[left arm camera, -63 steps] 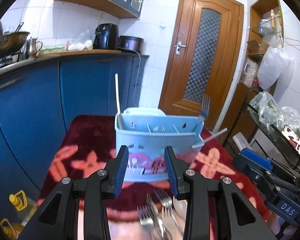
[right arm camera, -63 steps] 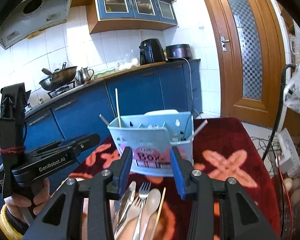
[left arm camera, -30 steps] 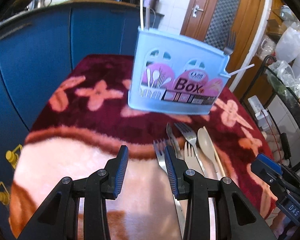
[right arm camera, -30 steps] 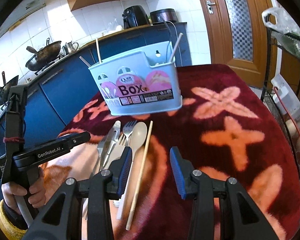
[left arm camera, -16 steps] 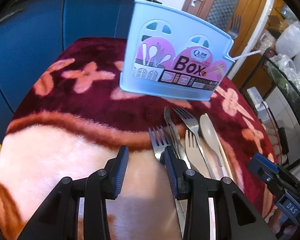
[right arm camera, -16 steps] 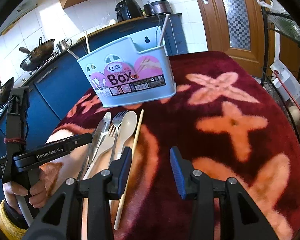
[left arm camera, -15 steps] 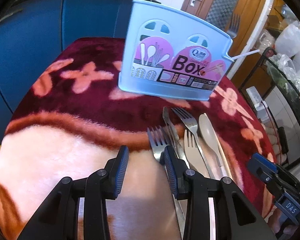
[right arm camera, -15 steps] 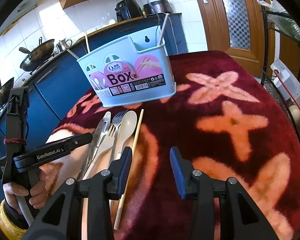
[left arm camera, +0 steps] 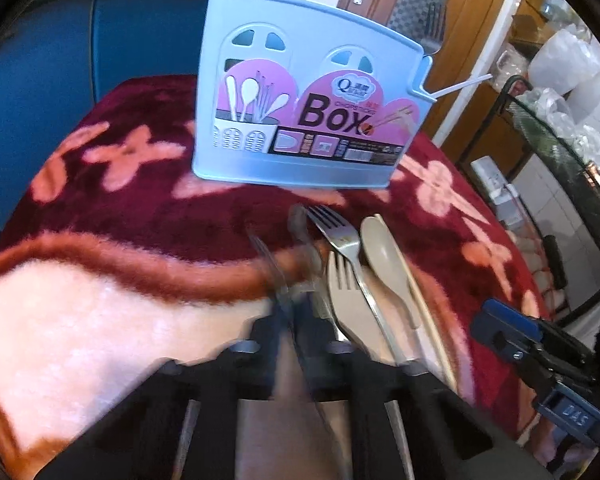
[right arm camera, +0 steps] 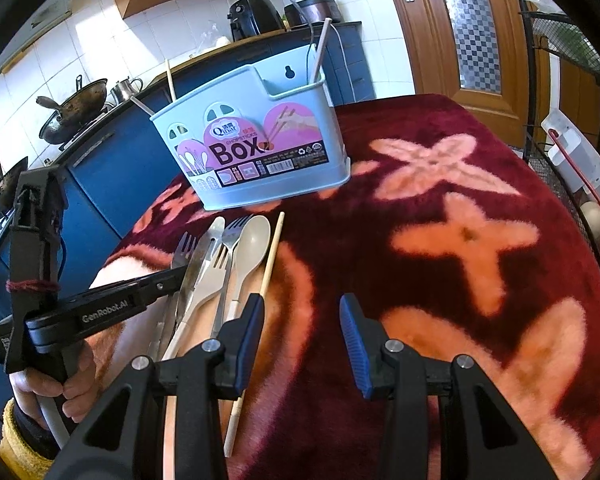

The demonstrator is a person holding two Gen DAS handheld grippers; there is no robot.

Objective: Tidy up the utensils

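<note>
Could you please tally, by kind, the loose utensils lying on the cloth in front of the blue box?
Forks: 3
Knife: 1
Spoon: 1
Chopstick: 1
Total: 6

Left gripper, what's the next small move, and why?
Probably lift the leftmost metal fork straight up: the left gripper jaws have just closed on its handle, while it lies beside the knife, in front of the blue utensil box.
</note>
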